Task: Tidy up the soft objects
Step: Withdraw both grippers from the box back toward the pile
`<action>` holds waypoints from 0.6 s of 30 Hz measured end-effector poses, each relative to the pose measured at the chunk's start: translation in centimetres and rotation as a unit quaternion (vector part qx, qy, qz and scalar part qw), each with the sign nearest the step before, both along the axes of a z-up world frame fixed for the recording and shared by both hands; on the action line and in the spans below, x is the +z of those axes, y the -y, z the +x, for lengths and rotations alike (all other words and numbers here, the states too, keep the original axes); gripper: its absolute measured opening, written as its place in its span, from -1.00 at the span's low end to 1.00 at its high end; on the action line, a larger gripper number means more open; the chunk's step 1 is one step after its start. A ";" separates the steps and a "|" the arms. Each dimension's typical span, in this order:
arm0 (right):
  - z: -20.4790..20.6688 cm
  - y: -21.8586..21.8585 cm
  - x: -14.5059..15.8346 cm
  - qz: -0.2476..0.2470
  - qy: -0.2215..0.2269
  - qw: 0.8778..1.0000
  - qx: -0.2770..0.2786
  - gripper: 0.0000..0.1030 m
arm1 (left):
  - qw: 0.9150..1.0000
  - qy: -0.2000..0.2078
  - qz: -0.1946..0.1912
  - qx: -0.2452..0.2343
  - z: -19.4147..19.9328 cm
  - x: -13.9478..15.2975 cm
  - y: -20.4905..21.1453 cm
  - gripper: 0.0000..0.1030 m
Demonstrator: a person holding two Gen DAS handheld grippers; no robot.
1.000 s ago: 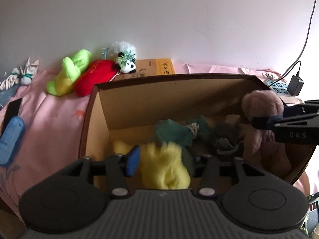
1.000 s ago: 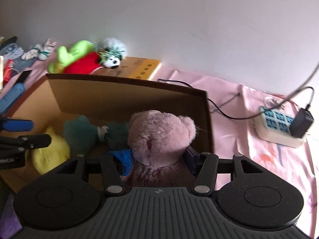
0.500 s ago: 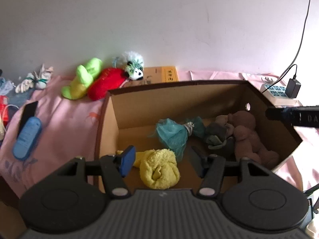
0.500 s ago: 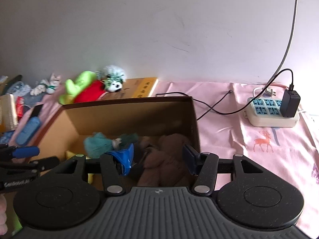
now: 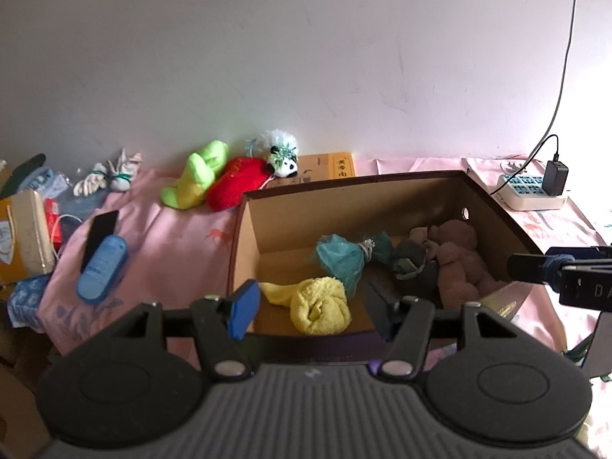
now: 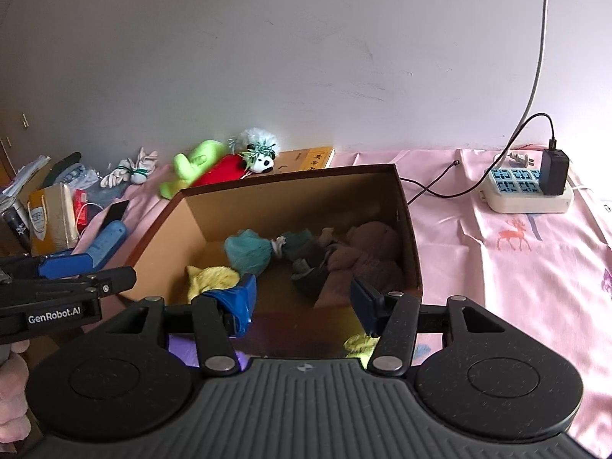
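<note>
Both fingers (image 5: 311, 308) empty, yellow towel (image 5: 319, 310) lengthwise L-R

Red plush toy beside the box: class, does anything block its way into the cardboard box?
Nothing visible does. The red plush toy lies just outside the cardboard box, whose top is open.

Yellow towel (image 5: 319, 306), teal pouf (image 5: 340, 260), brown bear (image 5: 457, 260)
</note>
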State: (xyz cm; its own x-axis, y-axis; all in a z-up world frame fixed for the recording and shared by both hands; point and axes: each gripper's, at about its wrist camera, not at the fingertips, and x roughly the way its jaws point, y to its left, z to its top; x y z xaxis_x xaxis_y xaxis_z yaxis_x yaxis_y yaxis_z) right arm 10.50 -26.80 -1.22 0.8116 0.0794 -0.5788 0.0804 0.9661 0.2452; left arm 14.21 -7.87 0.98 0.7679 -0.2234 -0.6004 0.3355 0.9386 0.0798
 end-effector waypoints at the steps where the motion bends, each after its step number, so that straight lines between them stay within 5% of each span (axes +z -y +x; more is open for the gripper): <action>1: -0.4 -0.1 0.0 0.003 0.000 1.000 0.000 -0.24 | 1.000 0.002 0.001 0.001 -0.4 0.1 -0.1 0.21; 18: -6.0 -2.6 -1.3 0.024 0.013 1.000 0.010 -0.23 | 1.000 -0.002 0.010 0.025 -6.7 -0.6 -1.0 0.28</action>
